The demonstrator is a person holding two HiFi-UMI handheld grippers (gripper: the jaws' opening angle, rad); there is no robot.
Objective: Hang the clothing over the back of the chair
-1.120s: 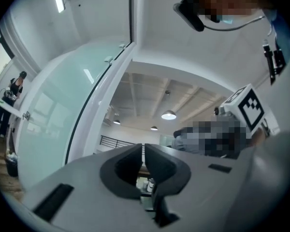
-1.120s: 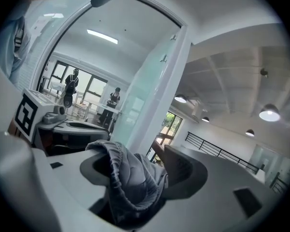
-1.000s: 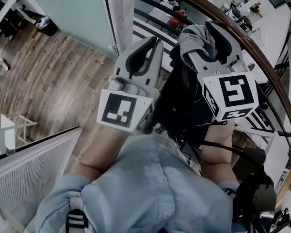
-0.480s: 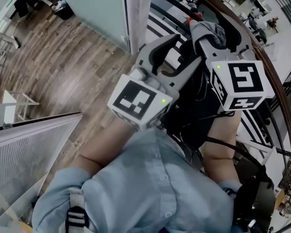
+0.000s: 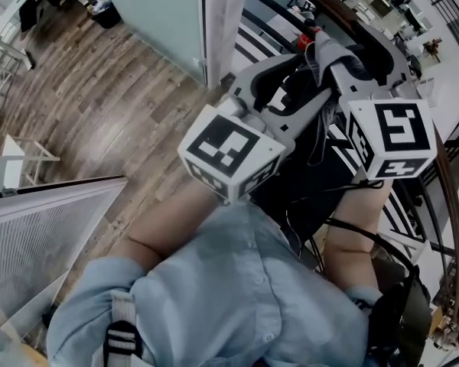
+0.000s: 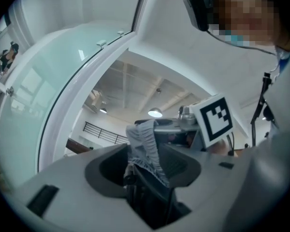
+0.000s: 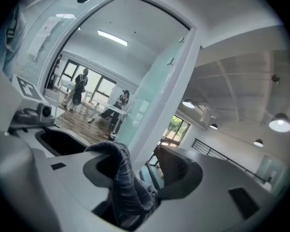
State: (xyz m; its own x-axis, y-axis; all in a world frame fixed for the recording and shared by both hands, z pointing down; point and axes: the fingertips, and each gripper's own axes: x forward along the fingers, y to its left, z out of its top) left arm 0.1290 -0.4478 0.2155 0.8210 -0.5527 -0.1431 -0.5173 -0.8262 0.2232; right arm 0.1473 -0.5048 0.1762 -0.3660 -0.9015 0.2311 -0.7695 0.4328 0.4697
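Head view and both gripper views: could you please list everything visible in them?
clothing: one, grey, up front, in both gripper views
dark object: one, black, centre of head view; cannot tell what
floor: one, brown wood, left
glass wall: one, pale green, top
handrail: one, brown, curving on the right
mesh panel: one, white, lower left
lamps: several, lit, ceiling
people: two, distant, by windows
shirt: one, light blue, bottom
left gripper: one, grey, jaws have just been opening, apart, clothing between them
right gripper: one, grey, jaws have just been closing, apart, clothing draped over one
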